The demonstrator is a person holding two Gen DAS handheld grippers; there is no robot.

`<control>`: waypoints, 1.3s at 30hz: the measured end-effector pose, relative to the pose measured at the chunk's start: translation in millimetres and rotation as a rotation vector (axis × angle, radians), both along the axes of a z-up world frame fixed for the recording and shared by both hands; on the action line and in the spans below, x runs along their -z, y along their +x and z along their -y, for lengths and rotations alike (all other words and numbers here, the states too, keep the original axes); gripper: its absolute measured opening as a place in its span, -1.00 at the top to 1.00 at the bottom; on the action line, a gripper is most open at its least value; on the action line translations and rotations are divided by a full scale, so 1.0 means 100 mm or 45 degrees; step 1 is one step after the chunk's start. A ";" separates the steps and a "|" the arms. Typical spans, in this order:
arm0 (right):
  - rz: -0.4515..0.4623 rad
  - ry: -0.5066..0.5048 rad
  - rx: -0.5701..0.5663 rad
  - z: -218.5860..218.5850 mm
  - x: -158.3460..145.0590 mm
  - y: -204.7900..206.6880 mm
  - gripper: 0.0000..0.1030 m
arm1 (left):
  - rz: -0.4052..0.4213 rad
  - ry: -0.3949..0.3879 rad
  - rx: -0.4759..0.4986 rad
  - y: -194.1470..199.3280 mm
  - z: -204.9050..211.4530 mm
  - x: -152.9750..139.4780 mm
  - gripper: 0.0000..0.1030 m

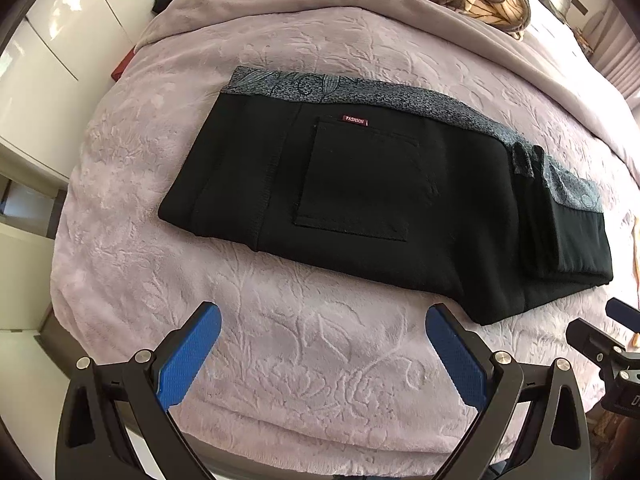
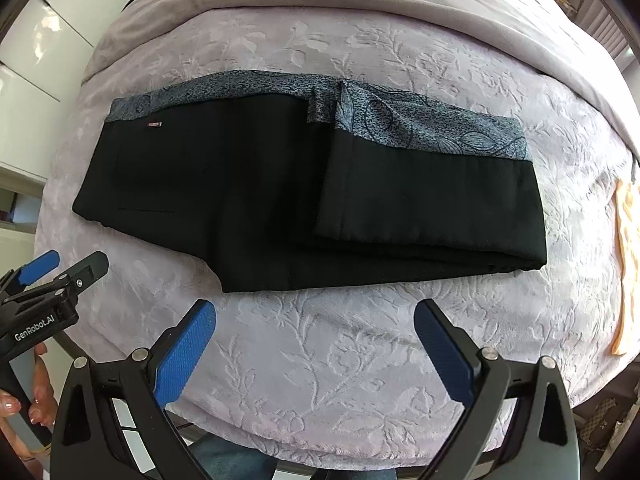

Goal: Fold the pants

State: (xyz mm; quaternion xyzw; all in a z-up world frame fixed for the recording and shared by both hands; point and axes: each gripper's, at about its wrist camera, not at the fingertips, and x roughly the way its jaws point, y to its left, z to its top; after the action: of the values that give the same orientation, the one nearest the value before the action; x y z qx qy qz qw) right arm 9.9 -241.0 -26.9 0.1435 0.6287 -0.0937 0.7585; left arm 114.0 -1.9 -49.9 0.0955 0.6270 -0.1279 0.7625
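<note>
Folding job: the black pants (image 1: 360, 200) lie flat on the bed (image 1: 312, 364), already folded over at least once, with one end laid back on top.
Pants spot: in the middle of the bed, just past both grippers, not touching either one.
Waistband: the grey patterned waistband (image 2: 432, 128) runs along the far edge, away from the grippers.
Pocket: a back pocket (image 1: 356, 184) faces up, with a small red label (image 1: 355, 120) just above it.
Top flap: in the right wrist view, the folded-over part (image 2: 428, 196) sits on the right half of the pants.
Left gripper: the left gripper (image 1: 322, 354) is spread wide and holds nothing. It hangs over bare blanket, near the close edge of the pants.
Right gripper: the right gripper (image 2: 314, 348) is also spread wide and empty, over bare blanket near the close edge.
Hand: a hand (image 2: 38, 396) holds the handle of the left gripper, low in the right wrist view.
Step now: I think one more fold is left, bringing one end over the other to make a small neat pile.
How to do it well: pinch all the layers at an end together, one gripper at each corner, not just the top layer.
Lift tip: raise both corners evenly so the cloth stays smooth.
Watch out: the thick stack could slip apart if only one layer is pinched.
Blanket: the soft blanket could get pinched too, so grab only the pants.
</note>
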 end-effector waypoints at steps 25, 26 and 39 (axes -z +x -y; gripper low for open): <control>-0.029 0.027 -0.021 -0.02 0.21 0.16 -0.94 | -0.001 -0.138 -0.079 0.35 -0.22 0.15 -1.00; -0.024 0.034 -0.022 -0.02 0.22 0.17 -0.94 | 0.000 -0.176 -0.102 0.39 -0.27 0.15 -1.00; 0.061 0.116 -0.073 -0.04 0.43 0.31 -0.94 | -0.121 -0.694 -0.381 0.70 -0.97 0.69 -1.00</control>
State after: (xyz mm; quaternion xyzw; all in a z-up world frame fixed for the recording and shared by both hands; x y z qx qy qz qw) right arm 40.7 -237.3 -69.9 0.1620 0.6178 -0.0396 0.7685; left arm 183.7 95.3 -118.9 -0.2118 0.6118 -0.1820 0.7400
